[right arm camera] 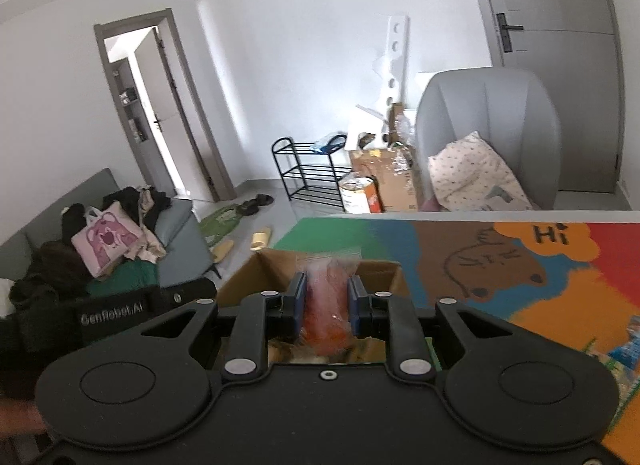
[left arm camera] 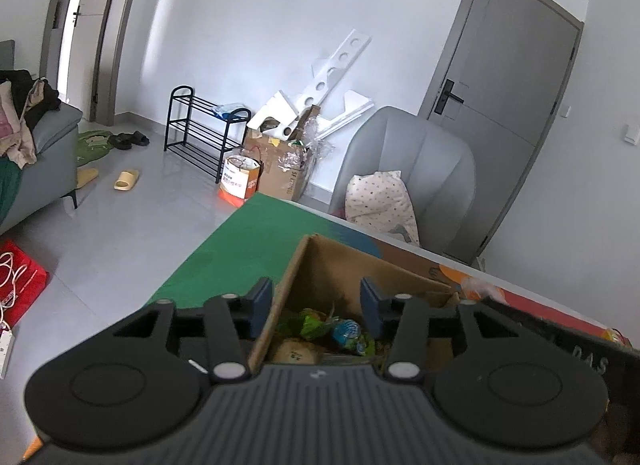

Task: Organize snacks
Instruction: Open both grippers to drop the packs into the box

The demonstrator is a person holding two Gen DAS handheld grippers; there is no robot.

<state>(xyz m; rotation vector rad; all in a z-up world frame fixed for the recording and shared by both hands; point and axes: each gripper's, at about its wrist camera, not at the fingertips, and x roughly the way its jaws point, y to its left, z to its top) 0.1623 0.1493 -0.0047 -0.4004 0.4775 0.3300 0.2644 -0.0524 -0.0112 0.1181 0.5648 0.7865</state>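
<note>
The cardboard box of snacks sat on the counter, near its green corner. The right tool pinched an orange snack packet above it; the left tool gaped empty, straddling the box wall. "Hi" showed on the mat; grey floor lay open beyond.

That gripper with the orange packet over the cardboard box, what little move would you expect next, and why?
Probably the right gripper opens a little wider to drop the orange snack packet. The packet sits between its pads, above the open cardboard box, which already holds other snacks.
</note>
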